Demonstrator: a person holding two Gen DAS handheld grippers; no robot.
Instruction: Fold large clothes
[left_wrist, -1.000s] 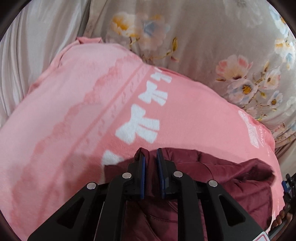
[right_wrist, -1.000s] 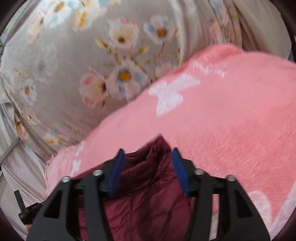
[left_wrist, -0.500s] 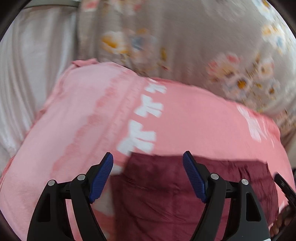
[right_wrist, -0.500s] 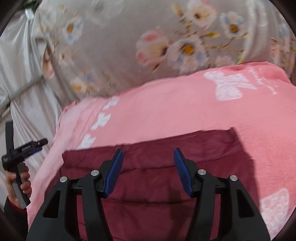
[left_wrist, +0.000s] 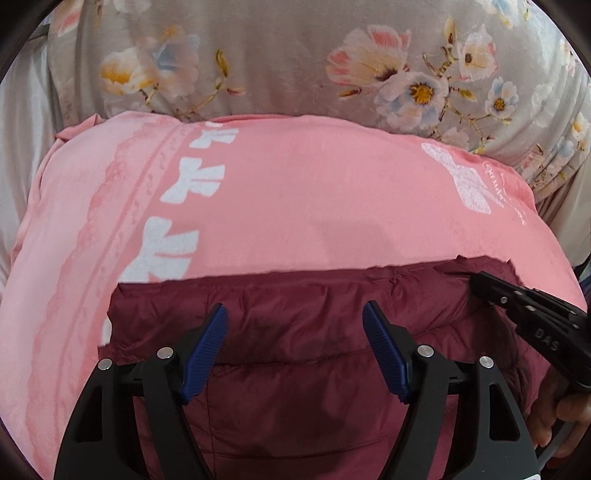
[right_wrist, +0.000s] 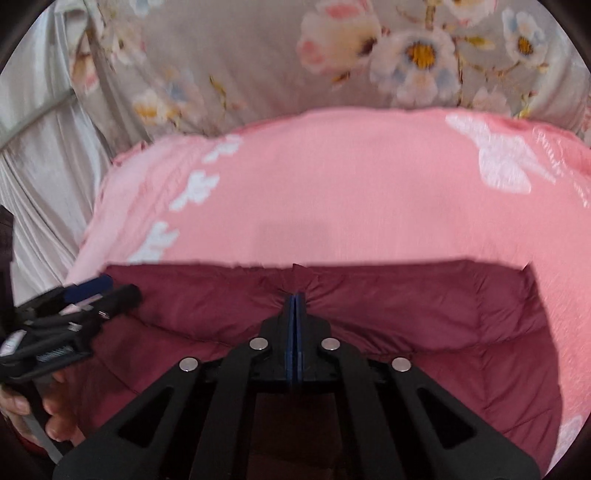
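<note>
Maroon quilted jacket (left_wrist: 314, 354) spread flat across the lower half of both frames, on a pink blanket (left_wrist: 314, 199) with white bow prints. Left gripper (left_wrist: 295, 345) at lower centre, blue pads spread wide above the fabric, holding nothing. Right gripper (right_wrist: 295, 299) at centre, pads pressed together, pinching a puckered fold near the jacket's far edge. Grey floral cloth (left_wrist: 277, 55) filling the top.

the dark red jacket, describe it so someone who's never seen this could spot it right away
A big pink blanket with white bows lies below a grey floral sheet. On the blanket's near part lies the maroon quilted jacket, the only dark, puffy, stitched thing there, its far edge pinched by the right gripper.
</note>
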